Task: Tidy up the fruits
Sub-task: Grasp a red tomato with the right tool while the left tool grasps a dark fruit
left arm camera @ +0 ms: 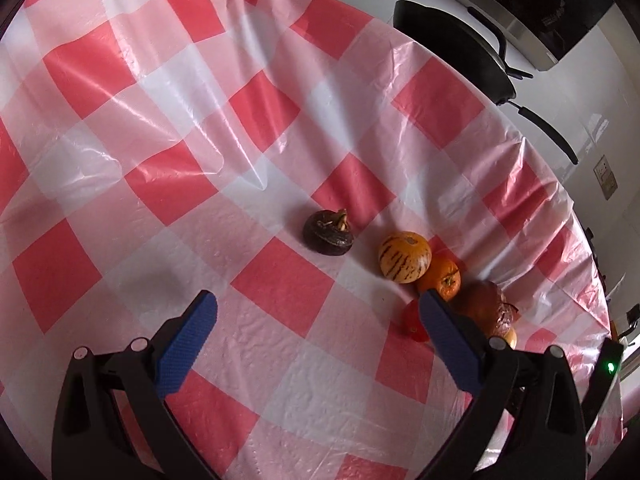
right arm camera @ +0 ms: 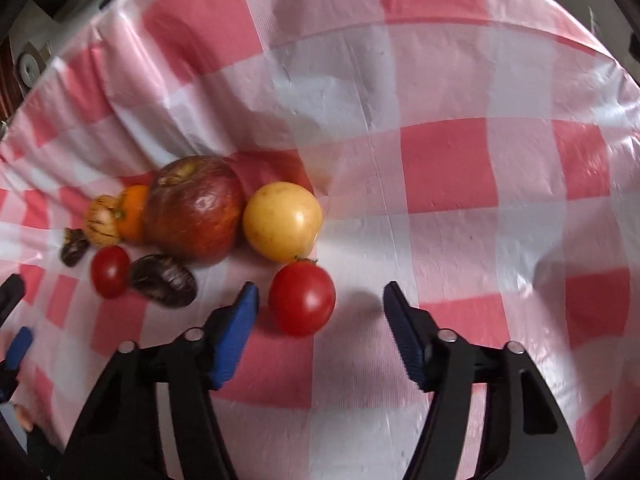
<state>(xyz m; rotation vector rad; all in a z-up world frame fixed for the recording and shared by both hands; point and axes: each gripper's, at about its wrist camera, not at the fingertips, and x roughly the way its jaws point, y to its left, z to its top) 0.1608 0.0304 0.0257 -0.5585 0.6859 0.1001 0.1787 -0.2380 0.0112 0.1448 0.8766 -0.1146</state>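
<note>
In the right wrist view my right gripper (right arm camera: 320, 300) is open, and a red tomato (right arm camera: 302, 298) lies on the cloth between its fingertips, nearer the left pad. Behind it sit a yellow fruit (right arm camera: 282, 221), a red-brown apple (right arm camera: 194, 210), an orange (right arm camera: 131, 211), a striped yellow fruit (right arm camera: 100, 222), a second small tomato (right arm camera: 109, 271) and two dark purple fruits (right arm camera: 164, 280) (right arm camera: 74, 250). In the left wrist view my left gripper (left arm camera: 316, 304) is open and empty. A dark fruit (left arm camera: 328, 233), the striped fruit (left arm camera: 405, 257), the orange (left arm camera: 442, 278) and the apple (left arm camera: 484, 306) lie ahead to its right.
A red-and-white checked plastic cloth (left arm camera: 160, 140) covers the table. A black pan (left arm camera: 452, 48) with a handle stands on the white counter beyond the cloth's far edge. The left gripper's fingers (right arm camera: 18, 346) show at the left rim of the right wrist view.
</note>
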